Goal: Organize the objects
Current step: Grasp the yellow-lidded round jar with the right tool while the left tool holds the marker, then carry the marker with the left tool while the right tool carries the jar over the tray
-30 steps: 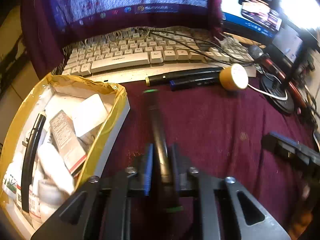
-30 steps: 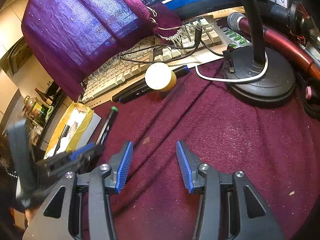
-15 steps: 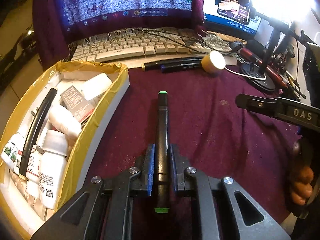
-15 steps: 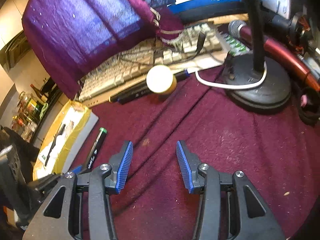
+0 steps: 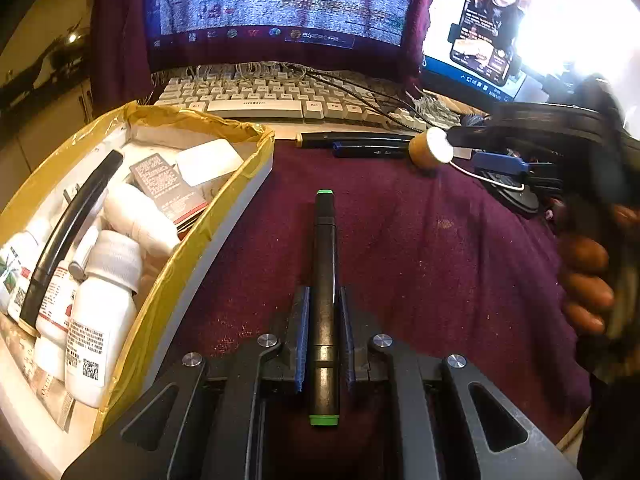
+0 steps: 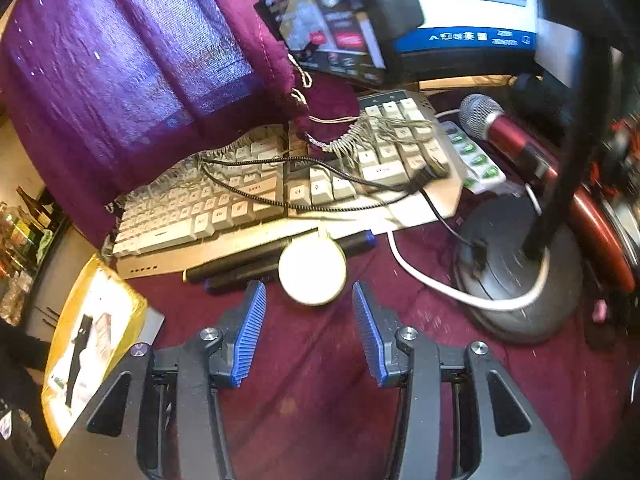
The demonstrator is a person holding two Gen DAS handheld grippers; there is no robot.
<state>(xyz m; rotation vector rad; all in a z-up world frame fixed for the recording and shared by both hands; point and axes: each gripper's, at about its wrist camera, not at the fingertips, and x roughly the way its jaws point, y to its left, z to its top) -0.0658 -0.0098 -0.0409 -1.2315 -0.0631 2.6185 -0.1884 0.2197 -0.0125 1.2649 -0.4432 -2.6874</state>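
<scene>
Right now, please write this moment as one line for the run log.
left hand-held gripper: shut on green-capped marker | right hand-held gripper: open, near round yellow container | box: beside marker

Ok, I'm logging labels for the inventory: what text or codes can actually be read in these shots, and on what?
"PA": partial letters on a dark key of the keyboard; the rest is hidden.
White bottle in the yellow box: a QR code and printed lines, too small to read.
Grey carton: print too small to read.
Monitor taskbar: blurred characters, unreadable.
Phone screen: text unreadable.
</scene>
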